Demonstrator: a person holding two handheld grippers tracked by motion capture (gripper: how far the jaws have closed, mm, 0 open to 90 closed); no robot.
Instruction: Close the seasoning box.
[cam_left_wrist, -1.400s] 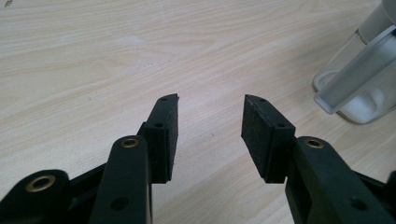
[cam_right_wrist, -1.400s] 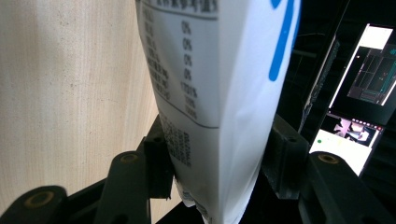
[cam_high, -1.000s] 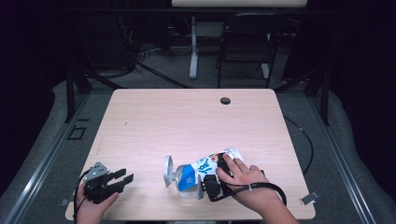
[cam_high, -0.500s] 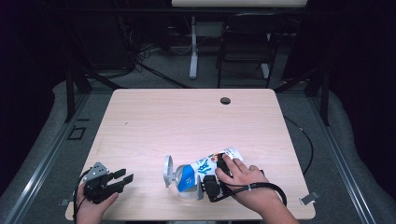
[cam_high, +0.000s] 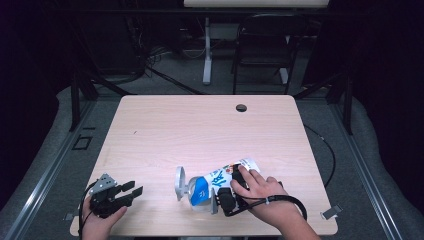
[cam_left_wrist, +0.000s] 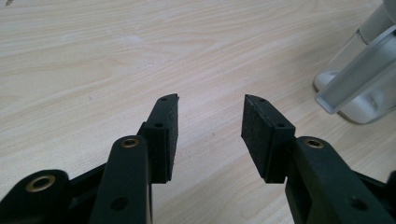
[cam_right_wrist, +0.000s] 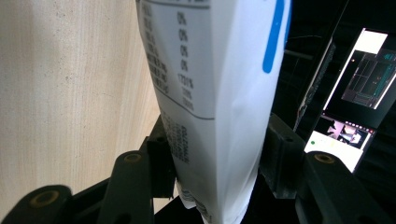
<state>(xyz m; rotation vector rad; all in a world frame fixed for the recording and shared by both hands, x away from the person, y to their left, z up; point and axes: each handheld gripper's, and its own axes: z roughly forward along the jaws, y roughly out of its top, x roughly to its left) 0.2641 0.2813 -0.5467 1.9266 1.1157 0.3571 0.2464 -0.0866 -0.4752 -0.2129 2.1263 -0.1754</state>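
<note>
glass jar (cam_high: 186, 186) against carton (cam_high: 220, 176)

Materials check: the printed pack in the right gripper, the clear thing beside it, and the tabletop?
Printed pack: looks like thin coated paper or plastic film, slightly glossy; its wall creases and bows between the right gripper pads. Clear container: probably glass or hard clear plastic, see-through with bright edge highlights. Table: pale wood-grain surface, matte, likely laminate rather than solid wood.
</note>
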